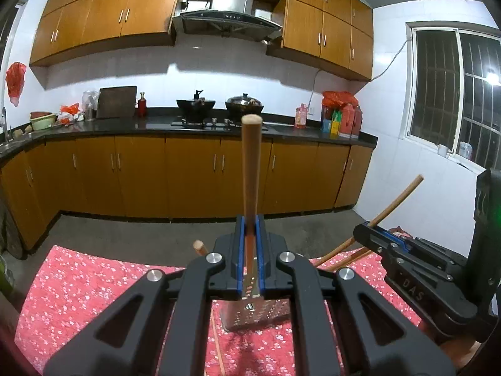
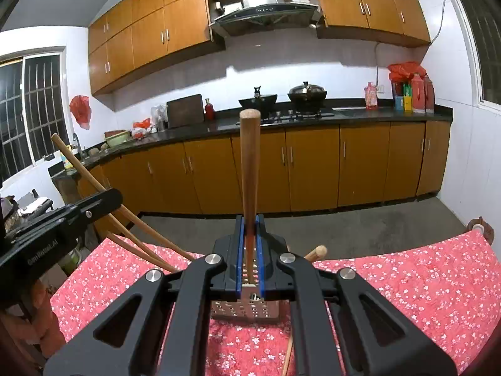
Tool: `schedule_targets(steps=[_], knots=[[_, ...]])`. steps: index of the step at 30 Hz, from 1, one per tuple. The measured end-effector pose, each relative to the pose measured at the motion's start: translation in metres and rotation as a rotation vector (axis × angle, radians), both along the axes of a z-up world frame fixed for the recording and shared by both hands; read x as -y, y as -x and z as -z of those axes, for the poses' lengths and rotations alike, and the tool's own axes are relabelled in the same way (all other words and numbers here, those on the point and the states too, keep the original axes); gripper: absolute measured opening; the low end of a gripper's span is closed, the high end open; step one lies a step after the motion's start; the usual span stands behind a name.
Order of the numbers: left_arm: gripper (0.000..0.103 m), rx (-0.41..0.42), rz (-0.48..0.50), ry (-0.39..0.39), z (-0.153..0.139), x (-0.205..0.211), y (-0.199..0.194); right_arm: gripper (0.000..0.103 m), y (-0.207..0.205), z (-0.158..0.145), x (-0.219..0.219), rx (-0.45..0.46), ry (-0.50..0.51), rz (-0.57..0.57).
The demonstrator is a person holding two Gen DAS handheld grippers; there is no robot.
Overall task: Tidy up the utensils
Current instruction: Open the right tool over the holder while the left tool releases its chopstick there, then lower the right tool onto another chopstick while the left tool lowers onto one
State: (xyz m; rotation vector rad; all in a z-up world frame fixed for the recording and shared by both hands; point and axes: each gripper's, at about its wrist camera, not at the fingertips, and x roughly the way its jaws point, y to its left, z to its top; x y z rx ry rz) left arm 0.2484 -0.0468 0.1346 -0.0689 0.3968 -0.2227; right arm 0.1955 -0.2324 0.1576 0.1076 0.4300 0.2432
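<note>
Each gripper clamps one wooden stick: the left gripper (image 1: 250,228) holds a chopstick (image 1: 250,163) upright, and the right gripper (image 2: 250,228) holds another chopstick (image 2: 249,169). Both poise over the perforated metal holder (image 1: 256,313) on the red floral cloth (image 1: 94,282). Judged next: lower them into the holder and release.

Smooth matt wooden handle (image 1: 250,169) sat in matt black plastic left gripper (image 1: 250,228) with blue pads, above shiny perforated metal holder (image 1: 256,316) on red floral cloth (image 1: 94,285); countertop (image 1: 156,124) was glossy.
</note>
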Motion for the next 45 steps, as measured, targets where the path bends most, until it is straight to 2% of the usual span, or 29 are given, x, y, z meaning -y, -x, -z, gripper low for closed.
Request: schedule_targets(steps=[5,11,13,15,17,23,28,33,36,42,45], knots=[[0.01,-0.019,-0.003,0.013,0.01,-0.003,-0.004,0.009,0.002,0.001,-0.003,-0.006,0.008,-0.003],[0.015,-0.005,-0.012,0.024,0.01,-0.008,-0.001,0.009,0.003,-0.004,-0.004,0.001,0.001,0.003],[0.016,0.006,-0.016,0.032,0.009,-0.013,0.004,0.009,0.006,-0.008,-0.004,0.011,-0.001,0.003],[0.017,0.017,-0.018,0.039,0.008,-0.017,0.01,0.014,0.009,-0.012,-0.004,0.026,-0.003,0.003],[0.017,0.03,-0.019,0.048,0.004,-0.02,0.016,0.026,0.016,-0.018,-0.003,0.052,-0.005,0.004],[0.018,0.077,-0.019,0.071,-0.01,-0.032,0.042,0.026,0.034,-0.034,0.008,0.114,-0.023,0.024],[0.018,0.088,-0.042,0.051,-0.005,-0.05,0.068,0.026,0.049,-0.025,0.032,0.111,-0.021,0.089],[0.02,0.024,-0.105,0.005,0.029,-0.072,0.081,0.026,0.047,0.019,0.066,-0.019,-0.02,0.171],[0.02,-0.061,-0.144,-0.012,0.06,-0.083,0.078,0.026,0.038,0.065,0.08,-0.168,-0.028,0.201],[0.02,-0.254,-0.17,-0.038,0.132,-0.092,0.069,0.024,0.029,0.14,0.065,-0.387,-0.022,0.139],[0.02,-0.327,-0.148,-0.036,0.158,-0.087,0.067,0.022,0.03,0.163,0.052,-0.445,-0.015,0.106]])
